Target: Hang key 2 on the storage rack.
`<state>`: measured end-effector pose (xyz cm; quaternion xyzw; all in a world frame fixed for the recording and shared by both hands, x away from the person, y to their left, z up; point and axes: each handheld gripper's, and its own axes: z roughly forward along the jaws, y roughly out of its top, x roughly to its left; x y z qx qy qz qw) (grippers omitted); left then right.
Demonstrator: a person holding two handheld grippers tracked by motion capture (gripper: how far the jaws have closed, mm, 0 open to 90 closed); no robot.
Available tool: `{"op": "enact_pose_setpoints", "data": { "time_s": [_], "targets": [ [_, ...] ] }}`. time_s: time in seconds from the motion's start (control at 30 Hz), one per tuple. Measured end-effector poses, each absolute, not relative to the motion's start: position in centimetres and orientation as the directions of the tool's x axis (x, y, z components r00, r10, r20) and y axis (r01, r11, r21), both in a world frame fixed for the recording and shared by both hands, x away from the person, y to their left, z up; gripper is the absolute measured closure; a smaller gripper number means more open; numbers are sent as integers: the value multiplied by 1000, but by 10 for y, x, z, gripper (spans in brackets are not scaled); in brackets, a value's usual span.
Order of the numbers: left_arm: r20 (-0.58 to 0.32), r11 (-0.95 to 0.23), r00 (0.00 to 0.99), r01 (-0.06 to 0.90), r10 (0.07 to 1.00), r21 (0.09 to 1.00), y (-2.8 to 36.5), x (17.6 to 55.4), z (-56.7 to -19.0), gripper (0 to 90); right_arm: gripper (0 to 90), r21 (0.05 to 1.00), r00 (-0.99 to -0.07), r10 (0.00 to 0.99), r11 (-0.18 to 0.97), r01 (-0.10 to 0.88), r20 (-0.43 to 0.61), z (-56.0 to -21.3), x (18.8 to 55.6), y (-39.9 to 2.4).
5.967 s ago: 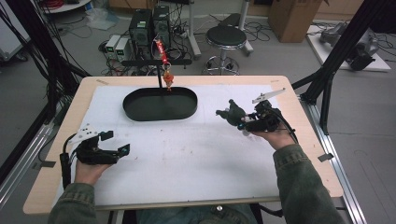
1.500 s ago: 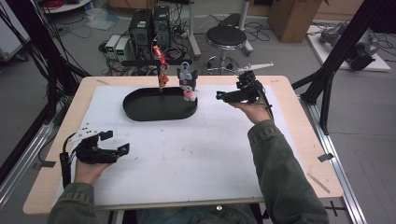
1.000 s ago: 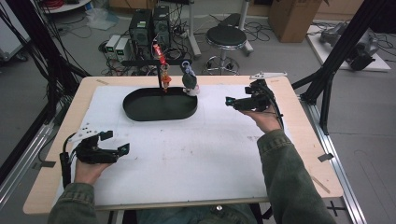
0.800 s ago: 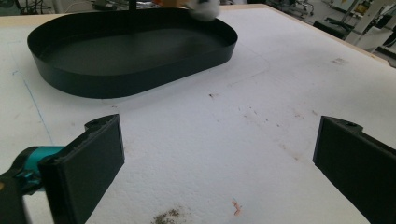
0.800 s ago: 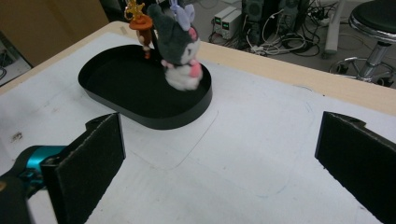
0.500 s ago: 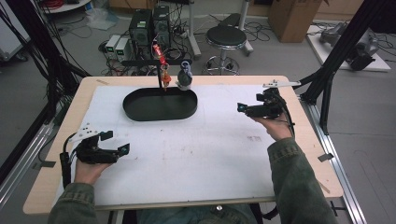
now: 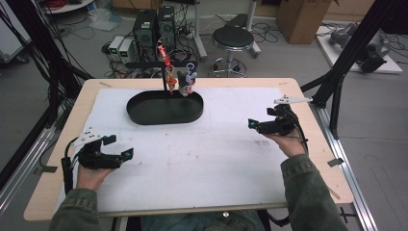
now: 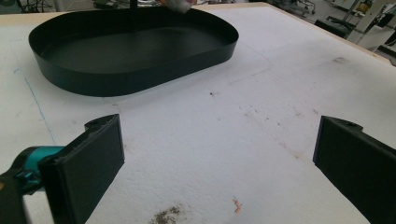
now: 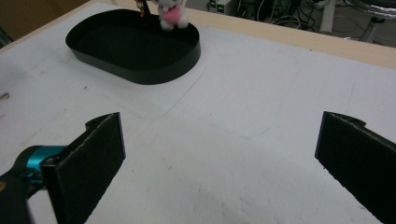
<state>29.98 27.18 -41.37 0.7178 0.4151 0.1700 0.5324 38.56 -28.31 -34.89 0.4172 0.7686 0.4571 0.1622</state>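
Currently right gripper point(image 7: 254, 124) near table's right edge, jaws wide apart, nothing held. Left gripper point(image 7: 126, 154) at near-left corner, jaws likewise wide and empty. Plush toy point(image 7: 186, 83) hanging at tray's point(image 7: 144, 115) far rim, by table's far edge, well apart from both.

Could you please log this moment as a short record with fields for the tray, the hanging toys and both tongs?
tray: black oval metal tray, far left-centre of the white mat
hanging toys: small grey-white plush keychain toy and red-orange charm, on a black stand above the tray's far rim
left tongs: open, empty, near left
right tongs: open, empty, right side
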Motion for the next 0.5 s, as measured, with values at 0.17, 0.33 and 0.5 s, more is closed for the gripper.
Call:
{"op": "enact_pose_setpoints", "data": {
  "time_s": [0.17,0.33,0.5],
  "targets": [
    [-197,-92,602,414,774,906,272,299,-413,24,6,842,-593,794,225,490,133,-357,377,-290],
    [-194,-94,600,414,776,905,271,298,-413,24,6,860,-581,801,189,475,145,-361,367,-297],
    [-195,-95,601,416,775,905,271,298,-414,24,6,861,-578,804,189,471,140,-369,356,-305]
  ]
}}
